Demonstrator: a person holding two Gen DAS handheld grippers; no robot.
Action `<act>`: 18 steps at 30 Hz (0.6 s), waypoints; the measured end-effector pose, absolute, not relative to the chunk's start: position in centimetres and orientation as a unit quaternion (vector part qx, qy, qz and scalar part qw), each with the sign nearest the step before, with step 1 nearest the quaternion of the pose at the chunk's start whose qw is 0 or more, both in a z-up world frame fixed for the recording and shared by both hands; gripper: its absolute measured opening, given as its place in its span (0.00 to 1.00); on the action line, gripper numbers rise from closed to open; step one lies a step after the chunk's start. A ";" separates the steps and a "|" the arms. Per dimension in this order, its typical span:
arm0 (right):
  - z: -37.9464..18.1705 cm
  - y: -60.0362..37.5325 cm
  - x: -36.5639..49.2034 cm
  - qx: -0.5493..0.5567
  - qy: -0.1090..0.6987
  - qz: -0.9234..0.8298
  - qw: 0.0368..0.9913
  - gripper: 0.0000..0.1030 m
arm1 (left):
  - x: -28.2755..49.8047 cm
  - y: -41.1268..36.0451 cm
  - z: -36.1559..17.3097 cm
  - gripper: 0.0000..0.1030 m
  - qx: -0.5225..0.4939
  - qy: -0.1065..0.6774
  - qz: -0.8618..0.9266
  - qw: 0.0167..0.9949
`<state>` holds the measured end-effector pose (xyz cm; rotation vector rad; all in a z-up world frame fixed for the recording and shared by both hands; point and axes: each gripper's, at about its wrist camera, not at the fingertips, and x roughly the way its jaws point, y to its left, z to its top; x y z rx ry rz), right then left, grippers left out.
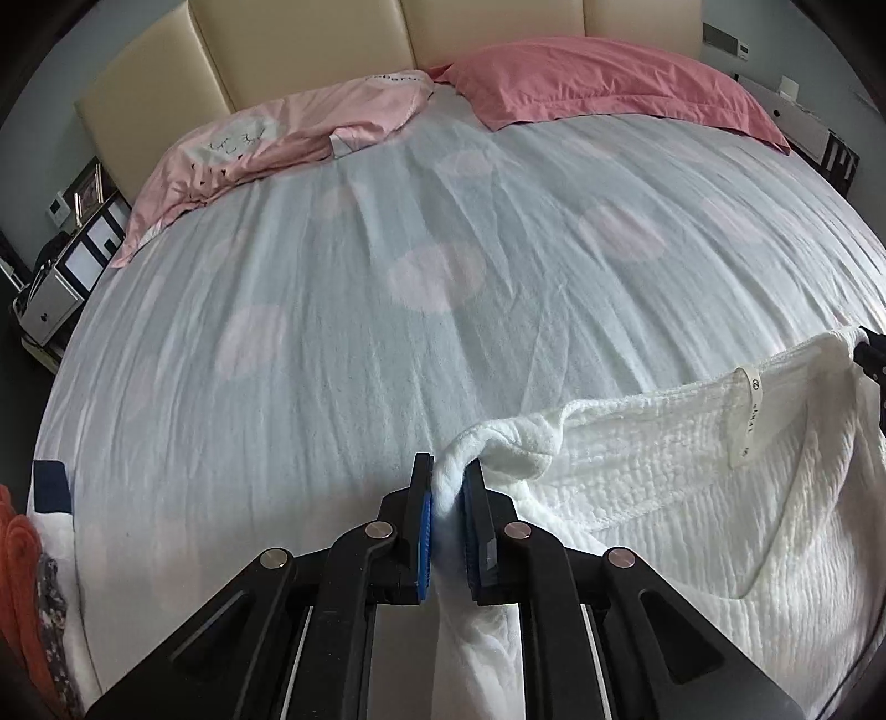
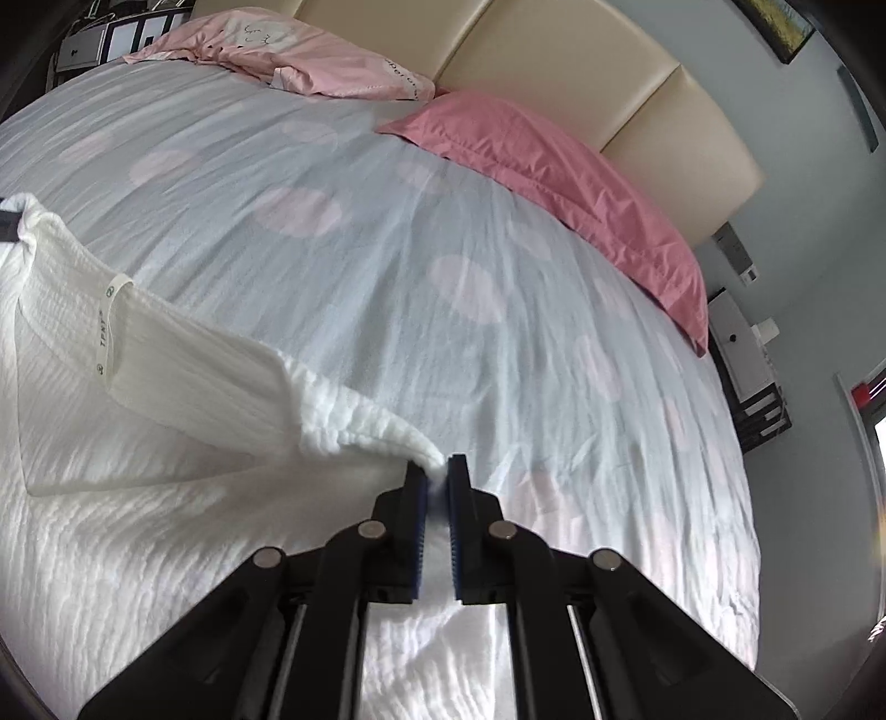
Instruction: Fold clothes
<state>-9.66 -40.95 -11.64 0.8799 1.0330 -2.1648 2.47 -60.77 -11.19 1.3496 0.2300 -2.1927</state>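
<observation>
A white crinkled top (image 1: 692,498) with a V neckline and a neck label (image 1: 747,415) hangs stretched above the bed between both grippers. My left gripper (image 1: 448,471) is shut on one shoulder corner of the top. In the right wrist view my right gripper (image 2: 437,471) is shut on the other shoulder corner of the white top (image 2: 138,471). The label (image 2: 108,327) shows near the collar. Each gripper's tip shows at the edge of the other's view: the right one (image 1: 872,354) and the left one (image 2: 8,224).
The bed (image 1: 332,310) has a pale sheet with faint pink spots. Two pink pillows (image 1: 598,83) (image 1: 266,138) lie against a cream headboard (image 1: 310,44). Nightstands with boxes (image 1: 66,260) (image 2: 742,354) flank the bed. Orange and patterned clothes (image 1: 27,581) lie at the near left edge.
</observation>
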 end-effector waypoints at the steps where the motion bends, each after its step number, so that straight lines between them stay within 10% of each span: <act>1: -12.0 -41.0 -10.0 0.342 0.380 -0.808 0.293 0.10 | 2.3 -60.9 -11.7 0.12 0.508 0.092 -0.812 0.273; 8: -10.0 -39.0 -9.9 0.399 0.306 -0.797 0.335 0.41 | 5.1 -60.6 -8.4 0.64 0.474 0.121 -0.829 0.272; 18: -4.4 -27.5 -5.8 0.475 0.202 -0.783 0.347 0.50 | 15.5 -55.7 -2.7 0.66 0.466 0.156 -0.830 0.264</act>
